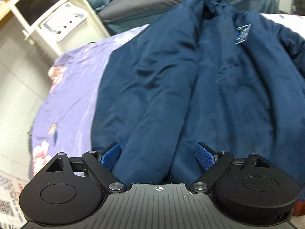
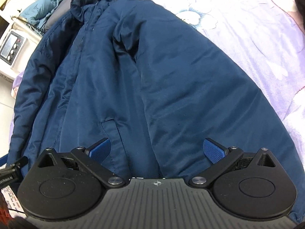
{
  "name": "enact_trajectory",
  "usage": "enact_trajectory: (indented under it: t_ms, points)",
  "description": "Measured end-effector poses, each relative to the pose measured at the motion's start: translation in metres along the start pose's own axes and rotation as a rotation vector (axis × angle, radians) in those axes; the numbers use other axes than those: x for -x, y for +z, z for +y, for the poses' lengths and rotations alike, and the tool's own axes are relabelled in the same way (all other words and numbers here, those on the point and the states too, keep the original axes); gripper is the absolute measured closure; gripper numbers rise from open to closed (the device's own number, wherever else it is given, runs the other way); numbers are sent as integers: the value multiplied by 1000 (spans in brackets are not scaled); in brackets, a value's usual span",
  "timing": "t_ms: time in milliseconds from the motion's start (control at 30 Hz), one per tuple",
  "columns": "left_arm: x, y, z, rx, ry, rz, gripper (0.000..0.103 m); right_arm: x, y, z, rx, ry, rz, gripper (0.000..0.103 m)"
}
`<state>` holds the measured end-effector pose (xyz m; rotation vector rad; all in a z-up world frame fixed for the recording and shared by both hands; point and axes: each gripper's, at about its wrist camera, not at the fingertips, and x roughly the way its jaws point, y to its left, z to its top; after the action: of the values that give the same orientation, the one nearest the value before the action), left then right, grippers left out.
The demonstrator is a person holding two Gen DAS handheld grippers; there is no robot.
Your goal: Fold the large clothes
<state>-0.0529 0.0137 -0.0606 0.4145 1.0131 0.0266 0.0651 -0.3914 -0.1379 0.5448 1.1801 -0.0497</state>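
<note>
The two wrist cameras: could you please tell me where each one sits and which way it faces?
Left wrist: behind the open left gripper, at the jacket hem, facing up toward the collar; chest patch visible.
Right wrist: behind the open right gripper, at the hem, facing the collar; pocket slit ahead.
Shared: the same navy jacket on the lilac floral bedsheet.

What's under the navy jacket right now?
The navy jacket lies on a lilac floral bedspread, visible along both sides. Whatever sits directly beneath the jacket is covered and cannot be seen.

Navy jacket [image 2: 152, 80] spread flat on lilac floral bedsheet [image 2: 257, 38]; right gripper [image 2: 157, 149] open above hem.
</note>
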Motion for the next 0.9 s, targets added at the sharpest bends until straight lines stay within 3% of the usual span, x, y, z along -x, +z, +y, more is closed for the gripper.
enact_trajectory:
  t_ms: [167,300,367,600,767,900]
  points:
    - [-6,5,11,37,15,-37,0,-1,1,11,46,7,12,0]
    - [-10,20,37,85,0,-60,23,0,-1,13,57,2,12,0]
    - [-14,32,53,77,21,-73,48,1,-2,11,45,1,8,0]
    - [-25,104,153,142,98,-179,54,2,-4,14,-9,-34,-11,1]
    - [-42,185,243,225,189,-295,55,2,-5,23,-28,-85,-38,1]
    - [-81,245,279,184,226,-328,54,1,-3,35,-26,-127,-47,1]
